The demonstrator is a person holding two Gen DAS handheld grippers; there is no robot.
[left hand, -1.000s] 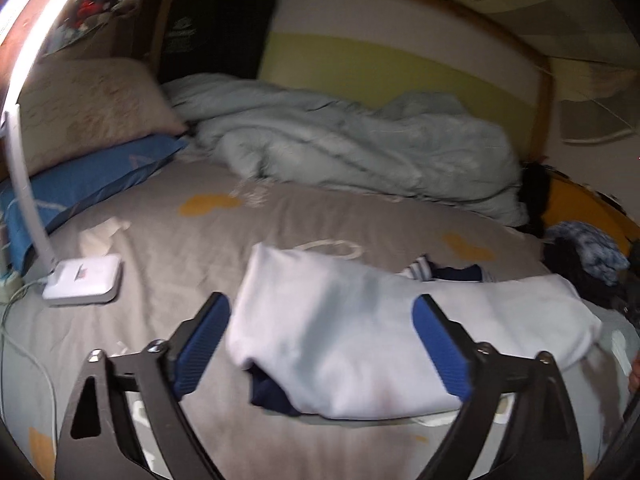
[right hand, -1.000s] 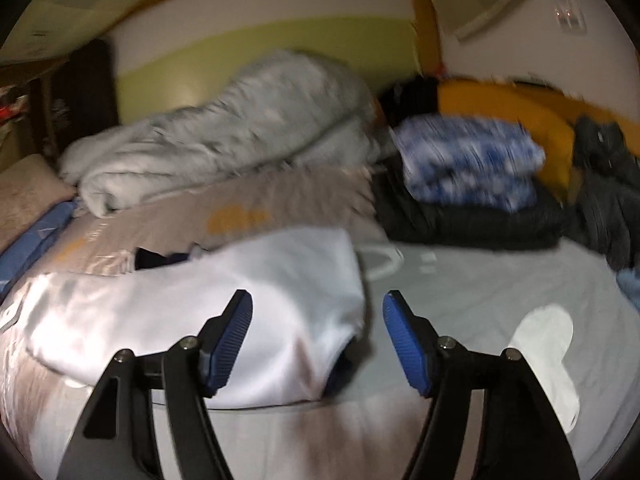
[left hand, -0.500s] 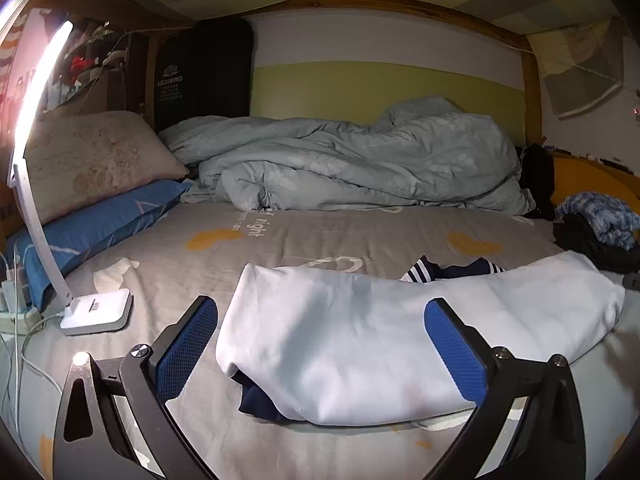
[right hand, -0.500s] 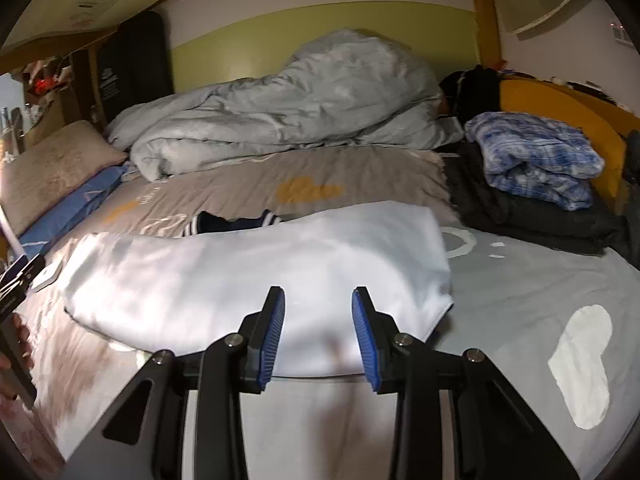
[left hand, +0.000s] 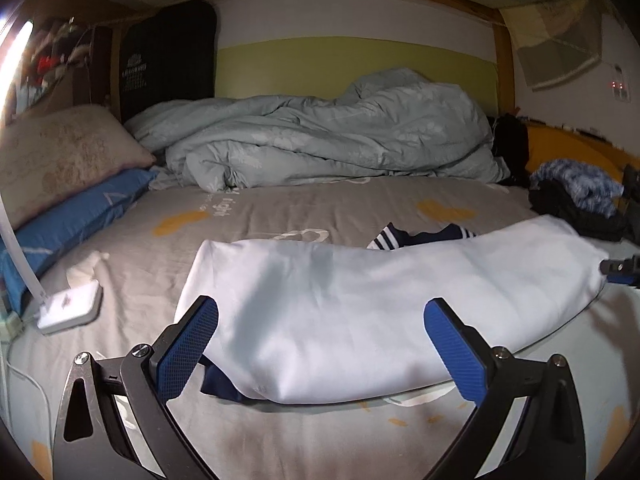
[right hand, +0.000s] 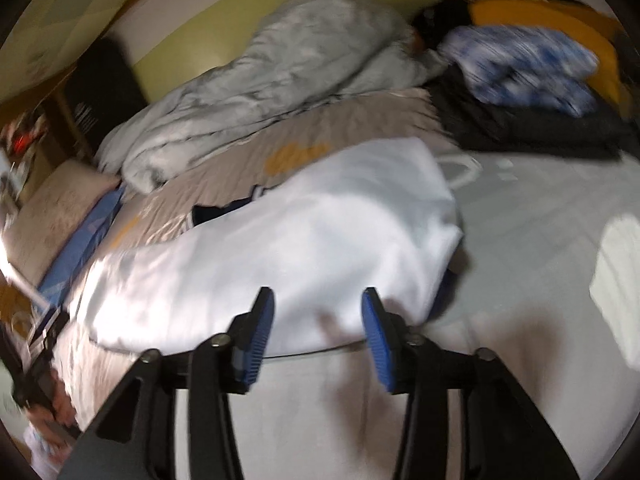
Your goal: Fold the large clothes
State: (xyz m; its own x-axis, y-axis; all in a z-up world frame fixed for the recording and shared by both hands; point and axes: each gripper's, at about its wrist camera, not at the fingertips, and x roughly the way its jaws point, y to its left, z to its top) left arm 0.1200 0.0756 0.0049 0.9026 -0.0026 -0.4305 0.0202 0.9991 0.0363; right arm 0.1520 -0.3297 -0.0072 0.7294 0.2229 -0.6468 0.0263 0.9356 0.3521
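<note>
You're hovering the left gripper over the near edge of the folded white garment, which is lying across the middle of the grey bed sheet — jaws standing wide, gripping nothing. Your right gripper is sitting at the lower centre of its blurred view — jaws partly apart, just opening again, the garment's edge behind them, nothing pinched

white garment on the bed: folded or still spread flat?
Folded. The white garment lies as a long doubled band on the bed sheet, with a rounded fold along its near edge and navy fabric peeking from underneath.
</note>
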